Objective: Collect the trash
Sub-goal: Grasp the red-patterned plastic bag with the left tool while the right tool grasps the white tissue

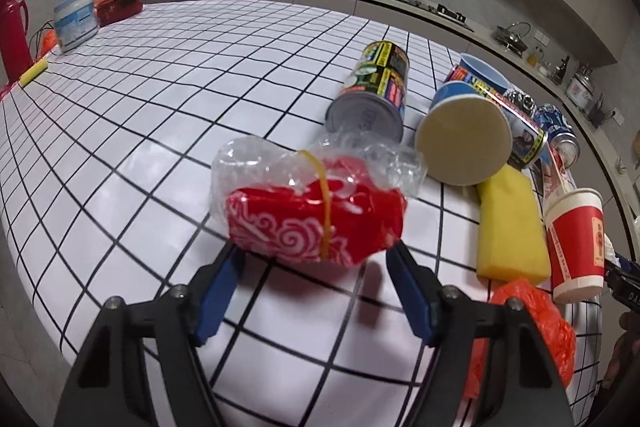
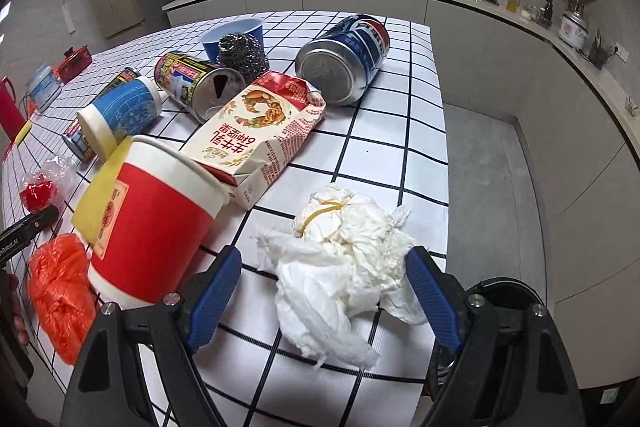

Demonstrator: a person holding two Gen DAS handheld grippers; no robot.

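Observation:
My left gripper (image 1: 314, 253) is open, its blue pads on either side of a red wrapper bundle in clear plastic (image 1: 316, 207) bound by a yellow rubber band; I cannot tell if they touch it. My right gripper (image 2: 324, 259) is open around a crumpled white tissue wad (image 2: 344, 267) with a yellow rubber band, lying on the checked table (image 2: 384, 131). The bundle also shows at the left in the right wrist view (image 2: 40, 187). A dark bin (image 2: 504, 291) shows below the table edge at the lower right.
A red paper cup (image 2: 156, 223), yellow sponge (image 1: 512, 227), orange plastic bag (image 2: 60, 291), milk carton (image 2: 260, 131), Pepsi can (image 2: 344, 59), lying tins (image 1: 372, 91), blue cups (image 2: 120, 115) and steel scrubber (image 2: 242, 53) crowd the table. Its right edge drops to the floor.

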